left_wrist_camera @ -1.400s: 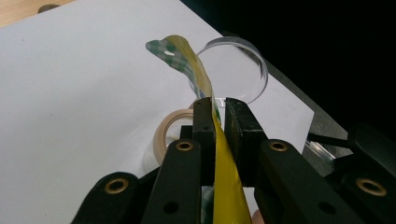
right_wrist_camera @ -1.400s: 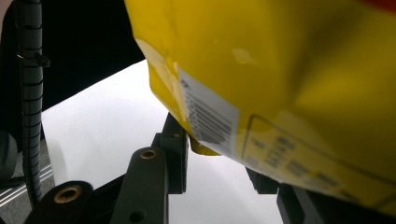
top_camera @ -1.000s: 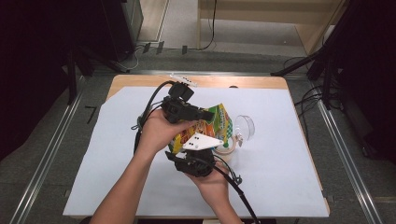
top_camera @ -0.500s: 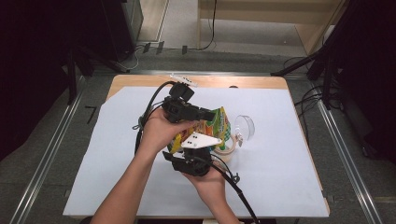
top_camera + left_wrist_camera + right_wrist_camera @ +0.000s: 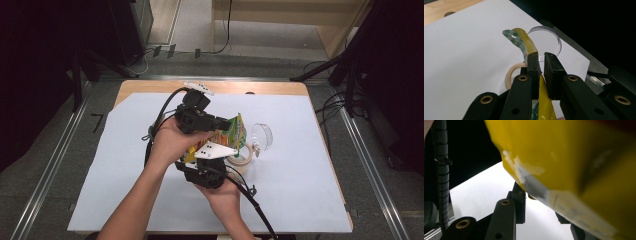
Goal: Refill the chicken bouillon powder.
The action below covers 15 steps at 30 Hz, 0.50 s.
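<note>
One yellow snack bag (image 5: 231,132) with a green checked top is held up above the middle of the counter (image 5: 150,87), between two tongs. The left tongs (image 5: 220,121) come at it from the far side. In the left gripper view their two black jaws stand narrow with the bag's yellow edge (image 5: 534,53) running up between them; the bag lies against one jaw, and a slim gap shows beside the other. The right tongs (image 5: 207,167) sit under the bag on the near side, a grey three-cornered plate on top of them. In the right gripper view the bag (image 5: 574,157) is a blurred yellow mass lying across the jaws, which stand apart on either side of it; whether they press on it cannot be told.

One roll of tape (image 5: 243,156), beige, lies flat on the counter just right of the right tongs, partly under the bag. One clear round lid (image 5: 262,136) lies just beyond the tape, toward the right edge. In the left gripper view the tape (image 5: 511,72) and the lid (image 5: 549,37) lie beyond the jaws.

A single white sheet (image 5: 300,190) covers nearly all of the counter, leaving a strip of bare wood along the far edge, where a small white object (image 5: 198,88) lies. Around the counter runs grey floor (image 5: 60,165) with metal rails on both sides; cables lie on the floor beyond the far edge, and dark stands rise at the left and right.
</note>
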Available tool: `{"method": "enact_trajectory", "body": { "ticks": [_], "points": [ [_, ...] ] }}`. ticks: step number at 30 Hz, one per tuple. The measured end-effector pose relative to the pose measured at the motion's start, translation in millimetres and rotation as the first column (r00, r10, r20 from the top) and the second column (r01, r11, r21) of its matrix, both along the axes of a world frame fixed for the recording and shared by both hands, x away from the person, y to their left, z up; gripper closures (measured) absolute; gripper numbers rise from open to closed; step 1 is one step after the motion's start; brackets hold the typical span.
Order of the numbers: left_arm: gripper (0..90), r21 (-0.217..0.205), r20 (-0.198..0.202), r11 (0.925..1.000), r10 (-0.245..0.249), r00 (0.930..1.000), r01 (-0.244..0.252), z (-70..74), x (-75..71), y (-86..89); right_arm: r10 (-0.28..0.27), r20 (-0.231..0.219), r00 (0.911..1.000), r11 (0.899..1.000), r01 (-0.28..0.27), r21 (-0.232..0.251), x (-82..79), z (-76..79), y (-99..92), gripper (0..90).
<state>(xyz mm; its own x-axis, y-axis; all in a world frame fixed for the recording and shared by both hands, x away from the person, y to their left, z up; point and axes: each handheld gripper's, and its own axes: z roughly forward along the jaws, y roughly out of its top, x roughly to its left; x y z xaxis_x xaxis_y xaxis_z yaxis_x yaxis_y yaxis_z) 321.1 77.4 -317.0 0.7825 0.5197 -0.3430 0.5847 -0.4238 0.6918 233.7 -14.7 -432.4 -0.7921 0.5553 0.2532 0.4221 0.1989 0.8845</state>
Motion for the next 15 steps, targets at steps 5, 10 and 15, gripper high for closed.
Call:
{"method": "enact_trajectory", "body": {
  "ticks": [5,10,15],
  "points": [
    [83.4,-0.006,-0.003,1.0000,0.001,1.0000,-0.001,-0.9,1.8,1.3,0.002,0.008,1.0000,1.000,-0.002,-0.010,0.4,-0.3,-0.3,67.5],
    [83.3,-0.006,-0.004,1.0000,0.004,1.0000,-0.004,-0.8,1.7,1.6,0.004,0.009,1.0000,1.000,-0.004,-0.010,0.6,0.1,-0.5,67.5],
    [83.2,-0.008,-0.005,1.0000,0.003,1.0000,-0.003,-0.8,1.6,1.7,0.002,0.010,0.9999,1.000,-0.002,-0.012,0.8,-0.5,0.0,67.5]
  ]
}}
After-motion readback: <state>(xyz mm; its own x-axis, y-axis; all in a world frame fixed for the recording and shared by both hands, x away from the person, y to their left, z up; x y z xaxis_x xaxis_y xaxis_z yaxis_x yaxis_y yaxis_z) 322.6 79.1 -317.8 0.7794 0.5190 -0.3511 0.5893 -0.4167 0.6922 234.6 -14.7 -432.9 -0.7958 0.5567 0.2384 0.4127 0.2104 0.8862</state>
